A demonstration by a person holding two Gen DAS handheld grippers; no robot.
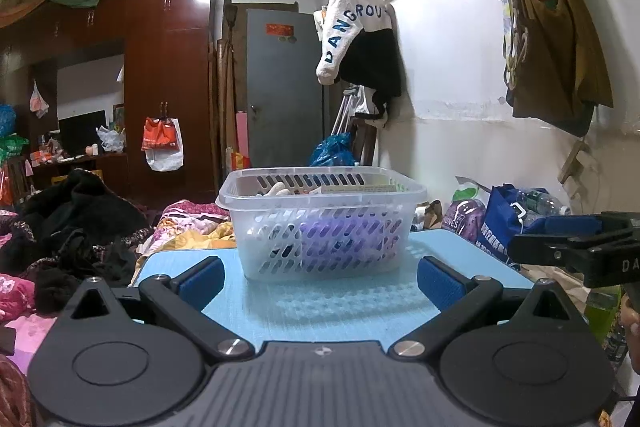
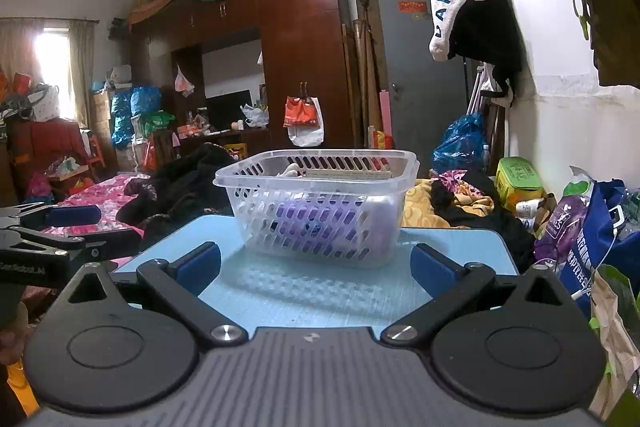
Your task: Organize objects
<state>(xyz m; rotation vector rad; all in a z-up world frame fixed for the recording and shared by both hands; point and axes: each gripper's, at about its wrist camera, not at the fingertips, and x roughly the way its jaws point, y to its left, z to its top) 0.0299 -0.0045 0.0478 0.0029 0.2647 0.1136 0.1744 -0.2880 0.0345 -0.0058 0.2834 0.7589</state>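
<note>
Both grippers, left (image 1: 320, 277) and right (image 2: 315, 265), gape empty before the slotted basket (image 1: 320, 223); approach its rim level, squarely.

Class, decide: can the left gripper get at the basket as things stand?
Probably yes. The left gripper is open and faces the basket squarely, with only bare blue table between them.

A basket (image 1: 320, 223) stands on the desk (image 1: 320, 307), toward its far edge, with items inside. A bed (image 1: 100, 247) lies left of the desk, bags (image 1: 500, 215) right, a wardrobe (image 1: 168, 67) behind.
</note>
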